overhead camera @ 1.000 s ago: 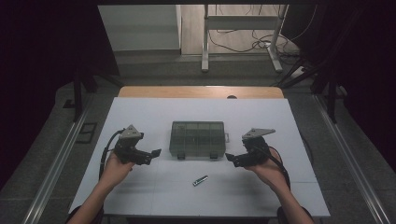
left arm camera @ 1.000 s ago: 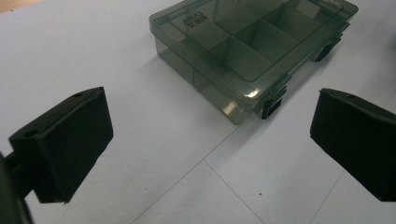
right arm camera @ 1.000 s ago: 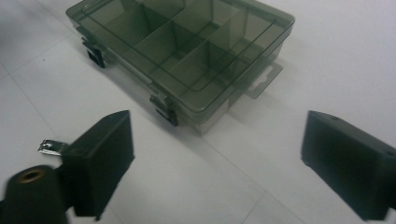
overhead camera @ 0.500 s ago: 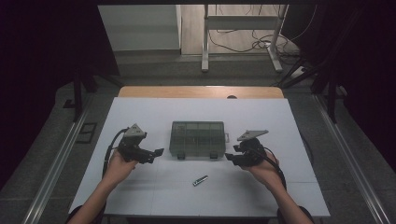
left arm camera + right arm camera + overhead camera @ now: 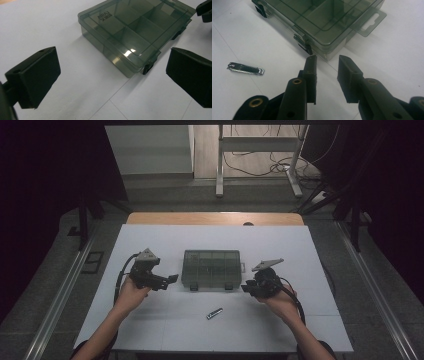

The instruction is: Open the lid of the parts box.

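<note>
On the white table [image 5: 150, 240] lie one smoky compartment box [image 5: 211, 268], lid shut, and one nail clipper [image 5: 214, 313] nearer the person. The left gripper [image 5: 171, 279] is spread wide, holding nothing; the right gripper [image 5: 246, 287], jaws just narrowing, points empty at the box's near right corner.

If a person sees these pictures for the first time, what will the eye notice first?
First comes the smoky see-through box with compartments, its lid shut, in the middle of the white table. A hand holds black tongs at each side of it: the left tongs stand wide open, while the right tongs have just been closing, with nothing between them, near a front latch. A small metal nail clipper lies alone in front of the box.
</note>
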A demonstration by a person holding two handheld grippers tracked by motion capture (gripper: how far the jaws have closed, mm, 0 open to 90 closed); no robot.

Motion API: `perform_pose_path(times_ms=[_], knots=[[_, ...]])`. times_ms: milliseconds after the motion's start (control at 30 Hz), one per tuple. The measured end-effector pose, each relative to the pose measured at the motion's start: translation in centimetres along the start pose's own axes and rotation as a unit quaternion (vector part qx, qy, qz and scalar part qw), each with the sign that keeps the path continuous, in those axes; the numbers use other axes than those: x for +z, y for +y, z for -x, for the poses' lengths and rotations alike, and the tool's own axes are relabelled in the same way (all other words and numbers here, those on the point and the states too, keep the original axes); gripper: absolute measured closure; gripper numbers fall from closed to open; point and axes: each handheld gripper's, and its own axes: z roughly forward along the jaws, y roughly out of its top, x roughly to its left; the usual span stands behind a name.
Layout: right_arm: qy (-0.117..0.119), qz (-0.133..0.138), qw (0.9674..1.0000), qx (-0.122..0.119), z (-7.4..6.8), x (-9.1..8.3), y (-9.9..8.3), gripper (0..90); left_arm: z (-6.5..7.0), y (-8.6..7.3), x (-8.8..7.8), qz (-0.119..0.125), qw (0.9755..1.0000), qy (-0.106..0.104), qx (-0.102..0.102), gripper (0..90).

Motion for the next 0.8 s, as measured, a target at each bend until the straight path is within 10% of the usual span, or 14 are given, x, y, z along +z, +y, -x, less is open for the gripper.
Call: perform_pose_path(times_ms=[800], knots=[[0.014, -0.028, 0.9995, -0.001, 0.5, 1.7, -0.1, 88.7, 0.4, 0.3, 1.1, 0.013, 0.9998, -0.003, 0.012, 0.7]])
